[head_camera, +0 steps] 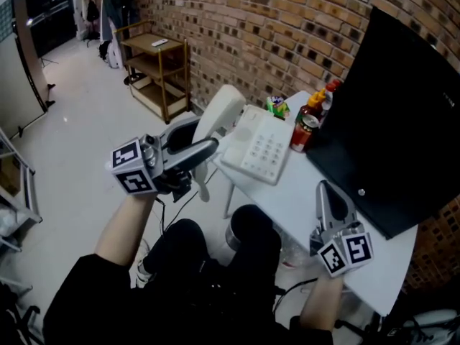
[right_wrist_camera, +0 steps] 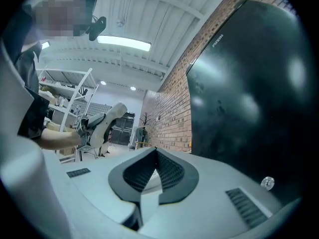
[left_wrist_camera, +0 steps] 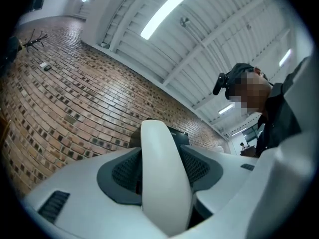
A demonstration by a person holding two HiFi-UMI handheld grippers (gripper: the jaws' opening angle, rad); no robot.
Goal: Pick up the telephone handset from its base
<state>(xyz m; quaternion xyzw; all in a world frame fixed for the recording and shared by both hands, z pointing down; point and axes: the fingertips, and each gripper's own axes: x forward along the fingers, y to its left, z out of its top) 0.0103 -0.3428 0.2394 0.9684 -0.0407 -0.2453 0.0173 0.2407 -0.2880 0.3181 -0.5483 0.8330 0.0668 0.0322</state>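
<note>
Fingers (left_wrist_camera: pixel 122 172) of my left gripper (head_camera: pixel 208 146) grip the white handset (head_camera: pixel 218 113), with a pad on each side of it. I hold it in the air off the left edge of the surface (head_camera: pixel 302 203), clear of the phone base (head_camera: pixel 260 149). The base sits near the sauce bottles (head_camera: pixel 310 124) and a black monitor (head_camera: pixel 402 113). My right gripper (head_camera: pixel 325 192) is over the surface, fingers closed and empty.
</note>
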